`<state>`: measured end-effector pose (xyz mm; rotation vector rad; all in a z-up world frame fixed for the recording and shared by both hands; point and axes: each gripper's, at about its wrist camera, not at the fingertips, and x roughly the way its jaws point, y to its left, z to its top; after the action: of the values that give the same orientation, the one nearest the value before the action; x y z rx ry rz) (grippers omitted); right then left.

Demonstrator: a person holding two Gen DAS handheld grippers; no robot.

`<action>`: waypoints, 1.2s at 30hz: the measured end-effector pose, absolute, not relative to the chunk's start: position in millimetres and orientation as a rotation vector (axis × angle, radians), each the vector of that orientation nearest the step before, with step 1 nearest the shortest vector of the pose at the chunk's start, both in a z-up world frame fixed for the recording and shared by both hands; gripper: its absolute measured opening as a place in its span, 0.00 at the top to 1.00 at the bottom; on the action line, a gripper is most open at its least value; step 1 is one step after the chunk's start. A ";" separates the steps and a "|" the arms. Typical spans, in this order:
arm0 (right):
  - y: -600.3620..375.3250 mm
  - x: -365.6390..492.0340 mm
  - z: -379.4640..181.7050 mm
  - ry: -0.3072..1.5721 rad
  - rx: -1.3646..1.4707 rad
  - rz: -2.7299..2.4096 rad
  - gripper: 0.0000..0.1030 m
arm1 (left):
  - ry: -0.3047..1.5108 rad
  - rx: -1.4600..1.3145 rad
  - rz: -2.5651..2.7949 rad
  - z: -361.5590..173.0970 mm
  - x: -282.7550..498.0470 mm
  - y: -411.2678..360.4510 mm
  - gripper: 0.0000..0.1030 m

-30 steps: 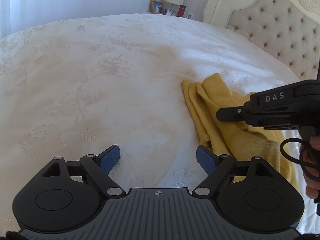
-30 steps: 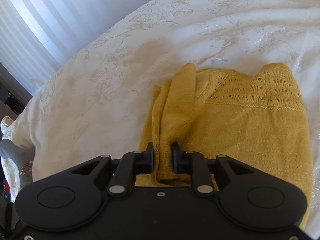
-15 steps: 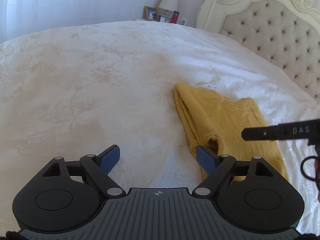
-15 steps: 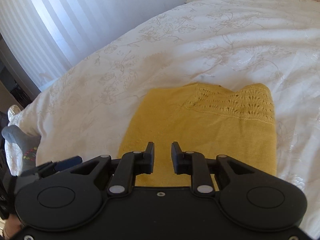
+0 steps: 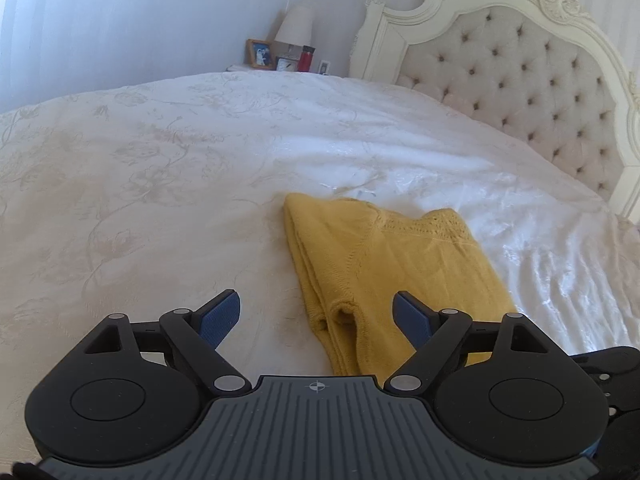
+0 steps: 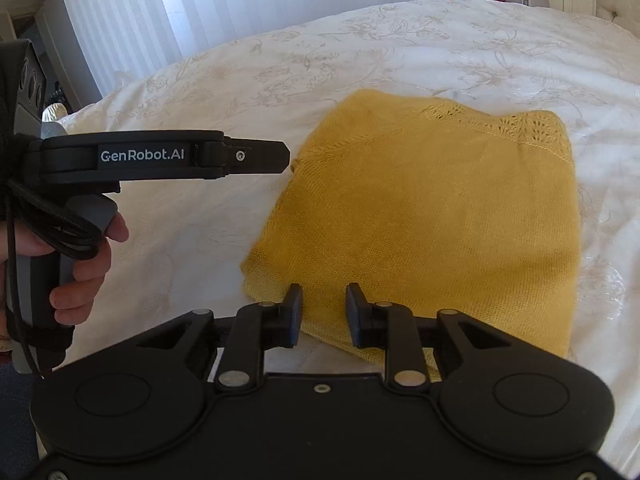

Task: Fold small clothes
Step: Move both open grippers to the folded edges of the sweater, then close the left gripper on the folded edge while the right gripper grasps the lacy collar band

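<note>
A yellow knit sweater [image 5: 392, 264] lies folded on the white bedspread [image 5: 160, 200], its folded edge to the left in the left wrist view. My left gripper [image 5: 316, 312] is open just short of the sweater's near end, with nothing between its blue pads. In the right wrist view the sweater [image 6: 432, 216] lies flat. My right gripper [image 6: 324, 300] hovers at its near edge with its jaws opening, and the pads do not press on any cloth. The left gripper [image 6: 280, 156] shows side-on at the left, held by a hand [image 6: 80, 272], its tip close to the sweater's left edge.
A tufted cream headboard [image 5: 520, 92] stands at the far right. A bedside table at the back holds a lamp [image 5: 294, 28], a photo frame [image 5: 259, 54] and a red bottle [image 5: 306, 58]. Pale vertical blinds [image 6: 180, 20] hang beyond the bed's left edge.
The right gripper let go of the folded sleeve, drew back to the sweater's near edge and widened its jaws. The sweater now lies flat. The left gripper shifted and stays open.
</note>
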<state>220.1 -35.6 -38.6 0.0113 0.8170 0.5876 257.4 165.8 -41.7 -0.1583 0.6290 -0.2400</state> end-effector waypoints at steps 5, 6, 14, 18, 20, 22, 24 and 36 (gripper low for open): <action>-64.3 213.9 -25.6 0.693 0.072 0.553 0.36 | 0.642 -0.110 -0.249 -34.2 275.7 143.1 0.19; -69.6 216.2 -26.3 0.696 0.079 0.537 0.36 | 0.642 -0.094 -0.241 -34.2 279.1 140.0 0.19; -113.8 228.8 -53.7 0.866 0.201 0.464 0.36 | 0.812 -0.131 -0.154 -84.9 294.6 150.9 0.18; -124.7 232.9 -32.6 0.758 0.198 0.489 0.35 | 0.794 -0.122 -0.160 -86.9 284.4 155.0 0.18; -128.6 246.6 -21.6 0.696 0.199 0.498 0.33 | 0.793 -0.110 -0.157 -86.5 283.6 153.5 0.17; -128.1 264.6 -14.8 0.661 0.197 0.505 0.32 | 0.793 -0.103 -0.149 -85.7 283.8 151.1 0.17; -121.6 289.3 -10.8 0.634 0.186 0.526 0.32 | 0.788 -0.100 -0.145 -86.2 282.9 149.9 0.16; -87.7 396.9 -51.5 0.743 0.090 0.489 0.31 | 0.782 -0.093 -0.132 -87.5 283.1 144.1 0.15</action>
<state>396.9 -87.7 -51.5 0.0896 0.7429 0.4888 283.1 144.1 -87.5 -0.0932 0.7822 -0.1315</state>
